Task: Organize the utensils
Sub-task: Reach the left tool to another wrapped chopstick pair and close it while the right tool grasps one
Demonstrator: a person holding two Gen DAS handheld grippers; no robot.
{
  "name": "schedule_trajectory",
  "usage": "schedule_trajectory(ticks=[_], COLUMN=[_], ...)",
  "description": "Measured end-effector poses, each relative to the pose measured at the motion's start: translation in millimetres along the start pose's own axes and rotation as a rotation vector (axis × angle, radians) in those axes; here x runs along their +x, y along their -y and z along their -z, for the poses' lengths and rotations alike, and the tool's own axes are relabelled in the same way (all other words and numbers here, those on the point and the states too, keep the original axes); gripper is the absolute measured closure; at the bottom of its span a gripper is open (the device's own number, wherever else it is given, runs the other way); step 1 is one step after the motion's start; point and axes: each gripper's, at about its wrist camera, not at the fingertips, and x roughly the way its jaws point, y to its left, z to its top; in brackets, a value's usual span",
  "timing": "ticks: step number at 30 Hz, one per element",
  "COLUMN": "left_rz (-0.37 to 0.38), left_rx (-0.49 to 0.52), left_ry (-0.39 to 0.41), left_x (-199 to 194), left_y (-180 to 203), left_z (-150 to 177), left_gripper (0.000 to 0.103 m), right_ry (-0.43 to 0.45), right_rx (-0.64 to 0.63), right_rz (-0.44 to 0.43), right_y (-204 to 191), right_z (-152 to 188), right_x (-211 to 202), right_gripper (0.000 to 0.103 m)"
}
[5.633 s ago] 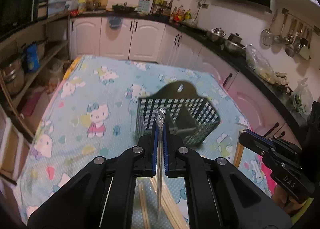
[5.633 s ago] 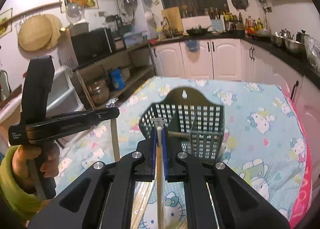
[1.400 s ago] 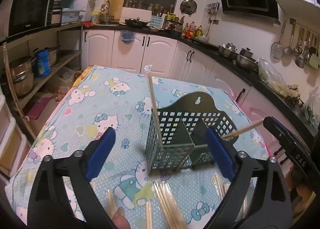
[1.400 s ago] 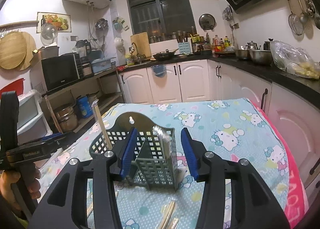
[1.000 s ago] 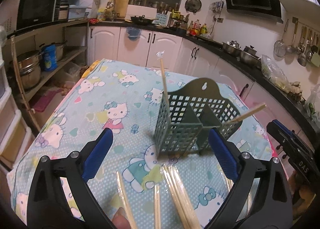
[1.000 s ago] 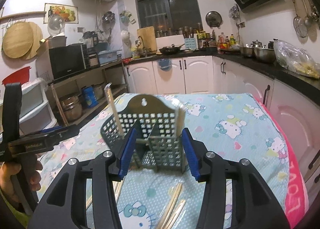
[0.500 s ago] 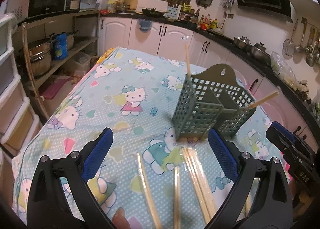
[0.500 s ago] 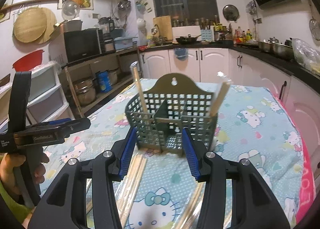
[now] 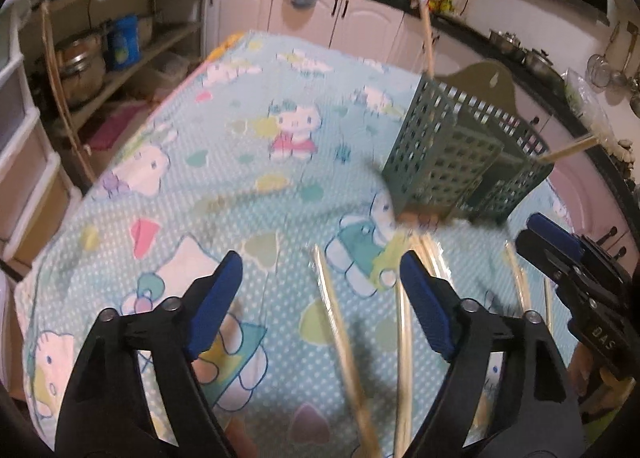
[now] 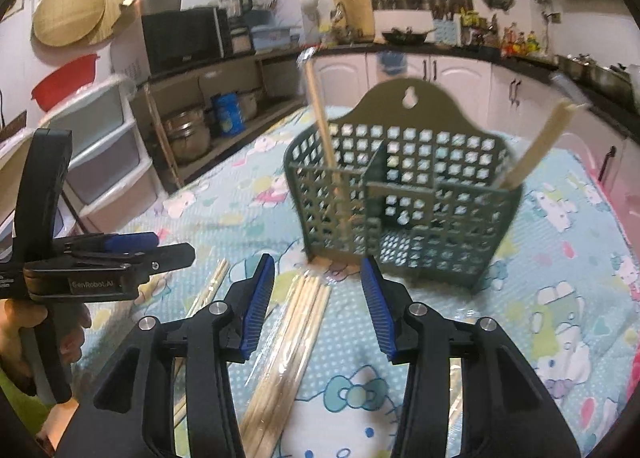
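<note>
A green slotted utensil basket (image 9: 452, 162) (image 10: 404, 194) stands on the cartoon-cat tablecloth (image 9: 248, 146). One chopstick (image 10: 320, 110) stands upright in its left compartment and another (image 10: 536, 150) leans out at the right. Several loose wrapped chopsticks lie in front of it. My left gripper (image 9: 320, 262) hangs low over the cloth. Its jaws are closing, with one chopstick (image 9: 336, 322) lying between them untouched. My right gripper (image 10: 317, 262) is over a bundle of wrapped chopsticks (image 10: 296, 322). Its jaws are narrowing slightly and the pads touch nothing.
In the right wrist view a hand holds the left gripper (image 10: 172, 248) at the left. The right gripper (image 9: 536, 230) shows at the right edge of the left wrist view. Plastic drawers (image 10: 108, 146) and a shelf with pots (image 9: 80, 58) flank the table's left side; white cabinets (image 10: 440, 78) stand behind.
The chopsticks held earlier now stand in the basket. Both grippers have dropped toward the loose chopsticks in front of it, and the left jaws have narrowed.
</note>
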Motion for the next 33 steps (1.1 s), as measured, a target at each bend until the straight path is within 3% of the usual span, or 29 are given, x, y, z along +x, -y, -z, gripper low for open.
schedule_trajectory(ticks=[5,12,20,26,33], left_rz=[0.015,0.053,0.068,0.070,0.068], left_rx=[0.001,-0.012,-0.017,-0.007,0.001], left_ry=[-0.044,-0.094,-0.122,-0.138,-0.147], left_x=[11.0,22.9,33.6,40.4,48.9], left_y=[-5.4,-11.0,-11.7,-7.7,-4.0], left_z=[6.4,10.9,13.1,12.8,7.8], left_gripper=[0.046,0.070,0.072,0.072,0.075], right_ry=[-0.092,-0.179,-0.218,-0.220,-0.216], right_rx=[-0.042,-0.053,-0.049,-0.063,-0.075], right_rz=[-0.017,-0.041,-0.035,-0.028,-0.030], right_y=[-7.9,-8.5,-6.9,-11.0,-9.0], right_z=[2.8,0.7,-3.5,-5.3,-5.1], right_x=[29.0,61.6,85.1,98.3,104.3], right_gripper=[0.068,0.075,0.076,0.084,0.102])
